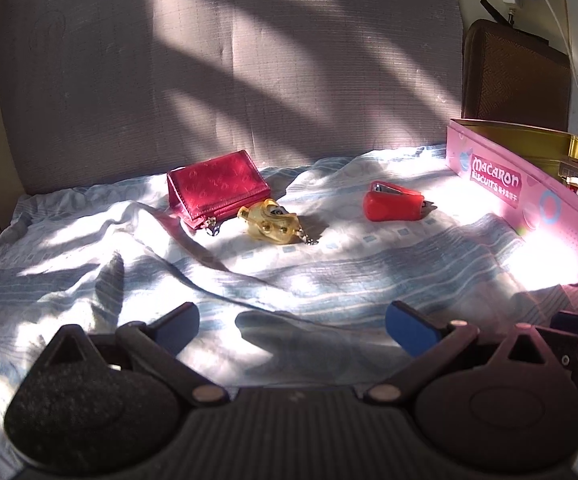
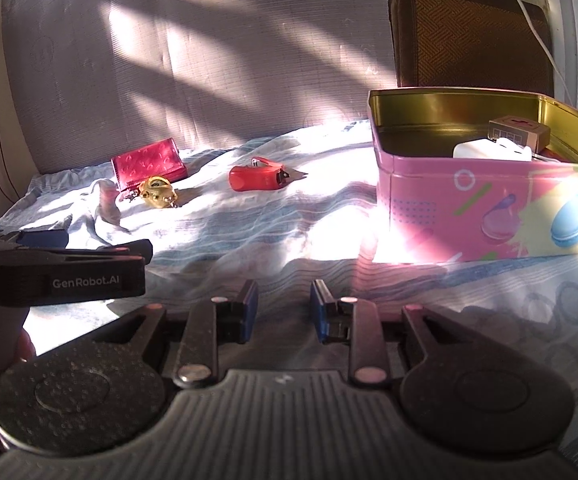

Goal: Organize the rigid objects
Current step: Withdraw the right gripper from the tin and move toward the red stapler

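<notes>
Stapler (image 1: 393, 201), keychain (image 1: 269, 222) and wallet (image 1: 217, 189) all lie loose on the rumpled bed sheet (image 1: 329, 272), not yet in the pink biscuit tin (image 2: 469, 208) that seems meant to receive them.

Left gripper (image 1: 293, 326) hovers low over the sheet with its blue pads spread wide and nothing between them. Right gripper (image 2: 283, 310) is also empty, its pads parted by only a narrow gap; that opening looks too small for any of the three items, so it would need to widen before a grasp.

Ahead of the left gripper, the translucent yellow keychain sits touching the front corner of the red wallet. Closing on one may drag or tip the other, and the keychain's metal clip could snag the wallet's zipper pull. The red stapler lies apart, between that pair and the tin, resting on a fold; pads pressing down there might pinch cloth along with it and pull the sheet.

Hard sunlight washes out the sheet near the tin, which could make depth harder to judge. The tin already holds a white object (image 2: 489, 150) and a small box (image 2: 519, 130), so a careless drop may land on them. The two grippers sit close side by side and could collide if both reach forward.
</notes>
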Available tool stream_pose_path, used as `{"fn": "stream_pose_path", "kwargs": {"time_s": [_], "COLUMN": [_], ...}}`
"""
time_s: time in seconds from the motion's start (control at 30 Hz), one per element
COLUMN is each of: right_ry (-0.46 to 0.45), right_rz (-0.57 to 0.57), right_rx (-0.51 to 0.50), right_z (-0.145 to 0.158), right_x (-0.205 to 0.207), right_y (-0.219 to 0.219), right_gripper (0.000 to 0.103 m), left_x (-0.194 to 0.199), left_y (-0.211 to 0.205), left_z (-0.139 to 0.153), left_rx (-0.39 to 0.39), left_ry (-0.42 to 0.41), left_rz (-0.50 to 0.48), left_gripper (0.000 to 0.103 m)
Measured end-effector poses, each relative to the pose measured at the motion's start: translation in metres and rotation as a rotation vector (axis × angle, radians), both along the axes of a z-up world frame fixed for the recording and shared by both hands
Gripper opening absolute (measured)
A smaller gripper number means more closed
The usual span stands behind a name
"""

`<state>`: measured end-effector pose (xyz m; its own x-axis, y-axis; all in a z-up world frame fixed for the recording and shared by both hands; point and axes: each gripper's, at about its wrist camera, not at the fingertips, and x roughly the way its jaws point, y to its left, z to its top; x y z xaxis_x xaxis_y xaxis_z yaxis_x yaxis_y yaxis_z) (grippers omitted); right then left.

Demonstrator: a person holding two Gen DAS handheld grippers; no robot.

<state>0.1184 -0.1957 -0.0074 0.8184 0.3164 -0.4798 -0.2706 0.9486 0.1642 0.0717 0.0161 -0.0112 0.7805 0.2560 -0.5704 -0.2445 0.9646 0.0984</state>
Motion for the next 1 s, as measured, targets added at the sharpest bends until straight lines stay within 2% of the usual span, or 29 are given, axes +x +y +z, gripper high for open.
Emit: {"fn": "stream_pose_path", "kwargs": {"time_s": [0.17, 0.33, 0.87, 1.0], "right_ry": [-0.003, 0.007, 0.022, 0.003], "right_rz": [0.036, 0.054, 0.089, 0.084], "right_rx": [-0.032, -0.014, -0.055, -0.081], "right_z": [-0.001, 0.001, 0.006, 0.008], "right_x": [0.003, 0.01, 0.067, 0.085], "right_y": [0.009, 0.012, 0.038, 0.046], "right_gripper": [0.035, 0.035, 0.036, 0.036], "left_x": [0.004, 0.007, 0.009, 0.007], "left_y": [0.014, 0.025, 0.032, 0.046], "left_z": [-0.004, -0.006, -0.006, -0.003], "left_rx": [-0.09, -0.162, -0.195, -0.165], "left_ry": [0.045, 0.065, 0.052, 0.02], "left_rz": [0.015, 0.033, 0.041, 0.142], "left_gripper": [0.102, 0.102, 0.103, 0.103]}}
